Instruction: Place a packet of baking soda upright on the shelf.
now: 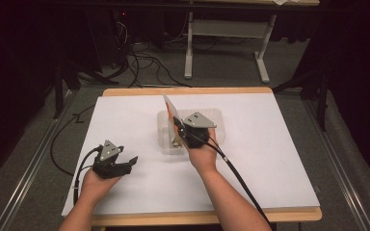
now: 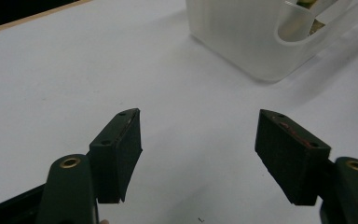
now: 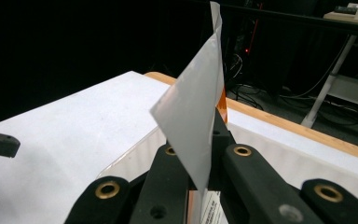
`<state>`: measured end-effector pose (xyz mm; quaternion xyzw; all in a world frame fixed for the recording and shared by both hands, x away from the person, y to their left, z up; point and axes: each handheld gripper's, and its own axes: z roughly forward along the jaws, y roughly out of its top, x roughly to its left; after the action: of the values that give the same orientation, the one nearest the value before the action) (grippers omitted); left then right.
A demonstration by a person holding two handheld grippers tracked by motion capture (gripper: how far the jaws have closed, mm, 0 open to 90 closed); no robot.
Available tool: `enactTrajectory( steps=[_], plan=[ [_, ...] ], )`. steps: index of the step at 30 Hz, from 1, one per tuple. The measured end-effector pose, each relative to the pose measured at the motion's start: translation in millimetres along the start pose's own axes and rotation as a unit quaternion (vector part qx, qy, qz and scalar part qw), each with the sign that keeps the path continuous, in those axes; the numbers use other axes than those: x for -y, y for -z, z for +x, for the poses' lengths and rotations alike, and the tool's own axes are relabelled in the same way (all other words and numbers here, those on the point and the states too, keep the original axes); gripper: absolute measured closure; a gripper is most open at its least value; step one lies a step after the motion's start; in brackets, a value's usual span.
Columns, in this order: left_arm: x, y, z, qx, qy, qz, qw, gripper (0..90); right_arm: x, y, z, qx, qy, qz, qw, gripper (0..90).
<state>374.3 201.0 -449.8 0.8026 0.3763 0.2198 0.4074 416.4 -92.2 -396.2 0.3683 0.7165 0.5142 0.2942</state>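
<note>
A thin packet (image 3: 193, 121) is pinched upright by the right tool (image 3: 200, 179) above the clear plastic bin (image 1: 212, 118) at frame centre. It is best lifted straight, the grip kept firm. The left tool (image 2: 198, 154) is held spread over the tabletop (image 1: 125, 120) at lower left.

Your right tongs (image 1: 179, 126) cover much of the clear tub (image 1: 215, 118), so its contents stay unclear. Beside that tub, the packet (image 3: 193, 116) shows only its blank back, lower end hidden between the jaws.

Dark room, grey floor (image 1: 29, 159), cables (image 1: 144, 62), white desk frame (image 1: 226, 29).
</note>
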Motion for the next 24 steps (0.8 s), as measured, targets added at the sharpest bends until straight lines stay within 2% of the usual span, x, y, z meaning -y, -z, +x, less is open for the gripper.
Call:
enactTrajectory(
  steps=[10, 21, 23, 24],
  plan=[
    [0.1, -1.0, -1.1, 0.001, -0.004, 0.004, 1.0, 31.9, 9.3, 4.2, 3.8, -0.003, -0.003, -0.001, 1.0, 90.0],
    [-0.2, -1.7, -1.3, 0.001, -0.005, 0.004, 1.0, 31.9, 10.5, 5.3, 4.7, 0.0, -0.001, -0.001, 1.0, 89.4],
    [-0.3, -1.5, -1.0, 0.001, -0.004, 0.003, 1.0, 31.9, 10.1, 5.2, 4.6, 0.0, -0.002, 0.001, 1.0, 88.3],
    [-0.3, -1.6, -1.0, 0.001, -0.004, 0.003, 1.0, 31.9, 10.0, 5.0, 4.2, 0.0, -0.003, 0.003, 1.0, 85.1]
  ],
)
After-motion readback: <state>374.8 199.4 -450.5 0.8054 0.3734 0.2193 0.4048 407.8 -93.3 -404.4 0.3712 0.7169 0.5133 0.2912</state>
